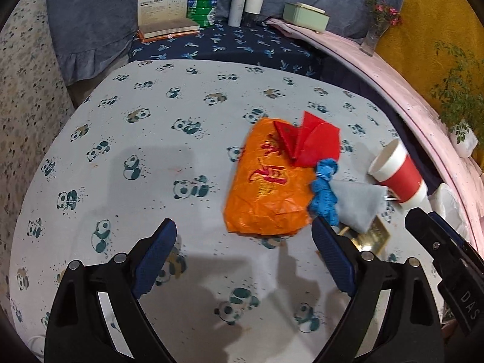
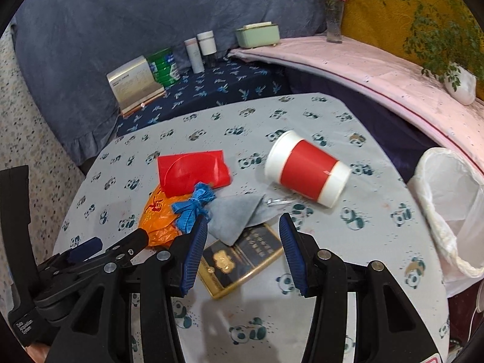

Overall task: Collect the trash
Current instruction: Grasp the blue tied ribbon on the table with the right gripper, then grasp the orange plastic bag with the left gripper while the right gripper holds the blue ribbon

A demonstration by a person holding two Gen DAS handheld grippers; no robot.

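left gripper [image 1: 243, 239]: jaws wide apart, nothing between them; it hangs over bare cloth, just beside the near edge of the orange bag.
right gripper [image 2: 242, 242]: jaws parted, empty; it hangs above the gold box, pads not pressing on anything.
gold box [image 2: 239, 260]: dark flat box with a gold rim, nearest piece, lying flat partly under the grey cloth.
grey cloth [image 2: 236, 214]: folded rag lying on the box's far corner, touching the blue wad.
blue wad [image 2: 193, 205]: crumpled blue scrap between the rag and the orange bag.
orange bag [image 1: 266, 187]: flat plastic bag with red print, lying on the table left of the wad.
red paper [image 2: 193, 171]: folded sheet lying on the far end of the bag.
cup [image 2: 307, 171]: red and white paper cup on its side, right of the pile, mouth towards the left.
bin [image 2: 450, 208]: white-lined bin off the right edge of the table; what shows of its inside looks empty.
progress: by my reading, 0 pieces collected; all 6 lie on the table and none is gripped, so everything is left.
table [image 1: 121, 181]: covered with a pale panda-print cloth, otherwise bare.
room: beyond, a dark blue printed surface with cartons, a green tin and bottles; a pink ledge with a vase and a plant; blue drape, yellow wall.
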